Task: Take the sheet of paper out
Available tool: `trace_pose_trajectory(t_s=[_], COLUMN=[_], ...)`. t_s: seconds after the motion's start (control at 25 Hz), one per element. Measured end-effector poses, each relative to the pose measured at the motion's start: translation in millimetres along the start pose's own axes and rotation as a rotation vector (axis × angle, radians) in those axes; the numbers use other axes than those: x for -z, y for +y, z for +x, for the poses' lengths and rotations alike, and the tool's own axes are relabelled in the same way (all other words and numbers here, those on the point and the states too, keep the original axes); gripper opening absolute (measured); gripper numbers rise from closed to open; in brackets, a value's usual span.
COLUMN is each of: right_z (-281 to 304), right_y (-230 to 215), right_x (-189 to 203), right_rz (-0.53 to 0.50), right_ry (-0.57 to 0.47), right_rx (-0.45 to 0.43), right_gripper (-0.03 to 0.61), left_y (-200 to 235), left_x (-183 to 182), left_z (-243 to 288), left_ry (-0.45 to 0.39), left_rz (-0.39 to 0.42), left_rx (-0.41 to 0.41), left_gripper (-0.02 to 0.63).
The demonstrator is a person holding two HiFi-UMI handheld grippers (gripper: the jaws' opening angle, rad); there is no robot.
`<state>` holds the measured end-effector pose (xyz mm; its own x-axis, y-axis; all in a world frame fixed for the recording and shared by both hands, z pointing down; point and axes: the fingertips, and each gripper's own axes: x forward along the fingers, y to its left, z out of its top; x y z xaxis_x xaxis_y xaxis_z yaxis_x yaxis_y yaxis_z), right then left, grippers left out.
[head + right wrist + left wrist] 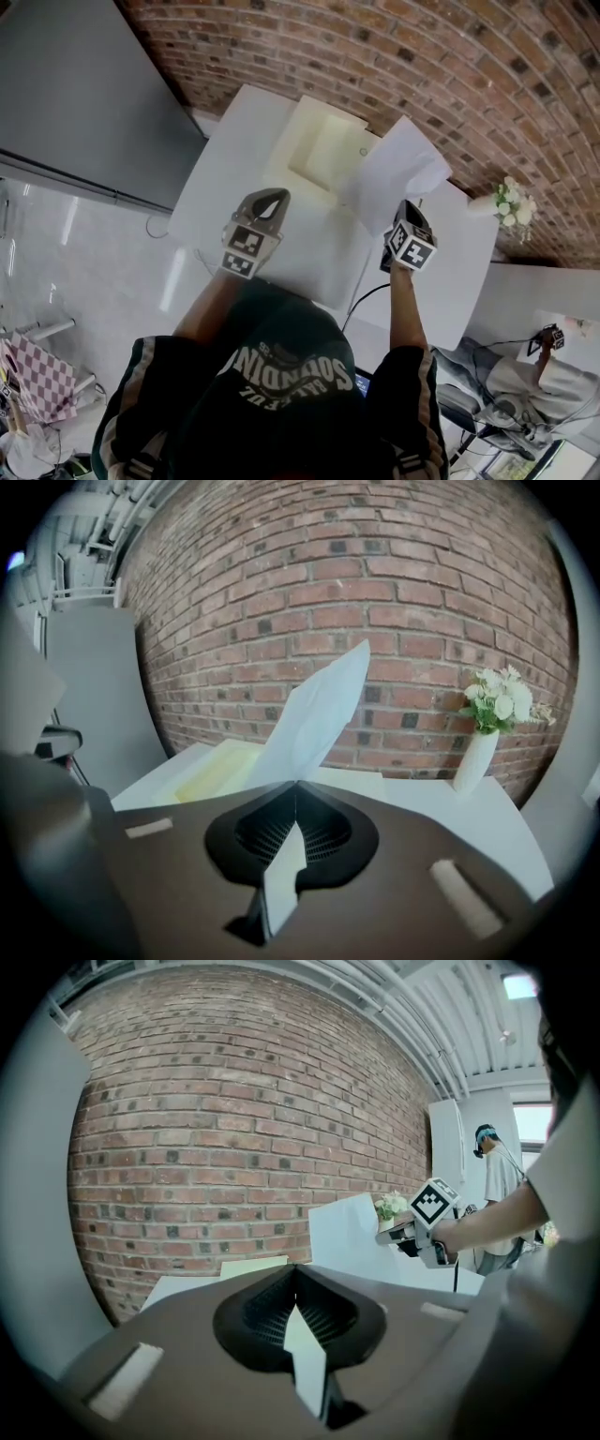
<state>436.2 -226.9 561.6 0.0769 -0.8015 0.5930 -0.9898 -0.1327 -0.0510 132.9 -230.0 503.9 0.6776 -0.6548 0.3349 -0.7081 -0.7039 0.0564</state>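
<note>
A: what's the right gripper (411,208) doing rn?
B: its fingers are pinching the sheet of paper (398,173) by one edge. The sheet's sticking up past the tips, and the cream tray (292,141) is sitting ahead of them, off to the left.
A: and the left gripper (270,199)?
B: it's hovering over the white table (220,187), fingers pressing together on nothing.

The person's dark green garment (286,375) bears upside-down pale lettering, seemingly "SOUNDING"; the smaller line is illegible.

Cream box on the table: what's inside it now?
The cream box shows only a bare pale bottom. The sheet of paper, held up by the right gripper, covers its right edge, so that part is unseen.
</note>
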Motion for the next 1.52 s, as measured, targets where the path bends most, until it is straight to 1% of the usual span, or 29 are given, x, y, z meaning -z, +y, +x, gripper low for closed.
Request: trace_pose_trajectory(t_s=[0.2,0.56,0.72,0.92,1.2,1.52], right_z=[-21.8,-52.6,-63.1,-65.2,-57.8,-57.0], right_y=[22.6,59.1,72.3,81.7,85.5,92.0], right_x=[-28.2,-71.2,-83.8,-89.2,-84.6,-84.4], right_rz=[-0.016,-0.035,-0.047,-0.070,-0.101,-0.106], right_ry=[-0.093,-0.207,-0.244,-0.259,-0.243,-0.234], right_rx=[-0.061,-0.147,-0.174,-0.195,-0.198,-0.213], right_gripper=[0.003,0.003,0.002,0.002,0.002,0.002], left_y=[2.3,6.2,10.6,14.5,17.8,18.6], left_x=[-2.5,-10.9,-15.4,-17.1,-17.4,-16.4], left_z=[-1.1,3.9,6.5,9.9,12.3,9.9], left_ry=[-0.006,-0.016,-0.022,-0.017,-0.008,-0.001], left_rz=[0.006,0.020,0.020,0.021,0.026,0.028], left_rx=[-0.004,-0.009,-0.017,-0.022,-0.022,-0.023], left_gripper=[0.011,0.011,0.011,0.011,0.011,0.011])
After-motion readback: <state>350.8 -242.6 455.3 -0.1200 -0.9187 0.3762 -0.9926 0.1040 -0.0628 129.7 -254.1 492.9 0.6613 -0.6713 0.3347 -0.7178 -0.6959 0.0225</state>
